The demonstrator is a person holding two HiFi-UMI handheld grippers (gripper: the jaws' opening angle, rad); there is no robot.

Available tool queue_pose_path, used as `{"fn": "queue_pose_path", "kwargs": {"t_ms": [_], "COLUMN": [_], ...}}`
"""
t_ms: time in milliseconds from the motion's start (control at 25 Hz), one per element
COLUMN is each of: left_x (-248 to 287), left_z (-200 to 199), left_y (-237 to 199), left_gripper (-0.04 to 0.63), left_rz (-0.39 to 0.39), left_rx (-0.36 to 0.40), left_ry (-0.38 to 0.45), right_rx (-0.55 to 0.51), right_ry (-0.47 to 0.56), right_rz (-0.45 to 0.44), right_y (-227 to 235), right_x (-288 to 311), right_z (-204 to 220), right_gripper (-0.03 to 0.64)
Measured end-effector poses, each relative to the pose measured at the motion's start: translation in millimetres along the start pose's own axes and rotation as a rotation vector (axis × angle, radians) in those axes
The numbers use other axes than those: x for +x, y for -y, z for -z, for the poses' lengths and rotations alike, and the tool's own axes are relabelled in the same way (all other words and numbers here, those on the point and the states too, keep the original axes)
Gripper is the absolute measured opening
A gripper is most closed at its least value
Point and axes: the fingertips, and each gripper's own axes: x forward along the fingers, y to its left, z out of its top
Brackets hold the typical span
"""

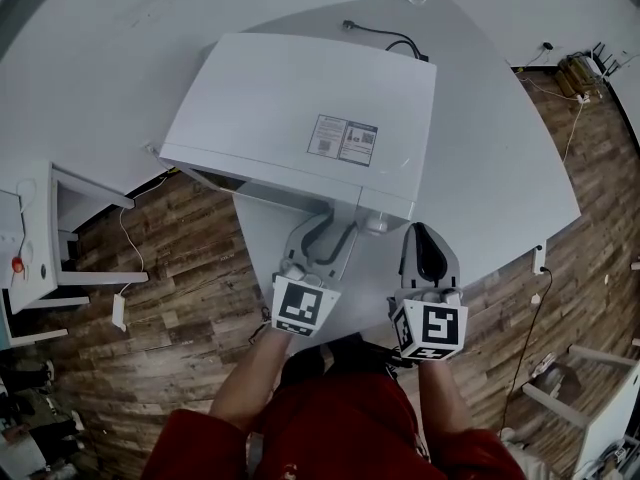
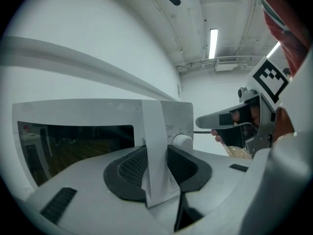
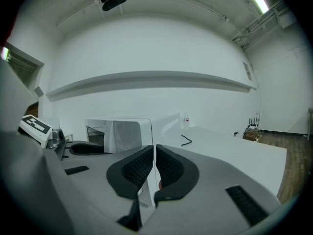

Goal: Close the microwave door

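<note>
The microwave (image 1: 300, 98) sits toward the back of the white counter (image 1: 500, 168), its front facing the person. The left gripper (image 1: 322, 240) reaches in at the front, apparently because the microwave door (image 2: 155, 151) swings from its free side, beside the control knob (image 2: 182, 141), so a hold there gives the best leverage for pushing it home. The left fingers (image 2: 129, 168) are drawn in on that upright white edge, one ribbed pad on each face, with no gap showing (how far ajar the door stands is hard to judge; from the head view it looks only slightly out). The right gripper (image 1: 432, 253) hangs idle just to the right, off the microwave's corner. Its fingers (image 3: 134, 170) are nearly together with only a thin slit between them, holding nothing.
</note>
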Motion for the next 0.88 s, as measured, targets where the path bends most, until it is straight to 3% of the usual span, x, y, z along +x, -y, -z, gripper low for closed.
{"fn": "queue_pose_path", "kwargs": {"t_ms": [360,600,880], "left_x": [-20.7,-58.0,-115.8], "left_z": [-2.7,-23.0,-52.8], "left_y": [3.1,-1.9,-20.7], "left_gripper": [0.137,0.137,0.137], "left_rz": [-0.004,-0.042,-0.166], "left_rx": [0.031,0.019,0.034], "left_ry": [0.013,0.065,0.079], "right_rx": [-0.002,-0.018,-0.043], "right_ry": [0.025,0.063,0.104], "right_rz": [0.005,-0.009,-0.049], "right_y": [-10.7,-33.2,-74.8], "right_x": [-14.7,-29.6,-49.1], "right_z": [-6.8,-21.5,-37.5], "right_gripper": [0.037,0.037,0.037]}}
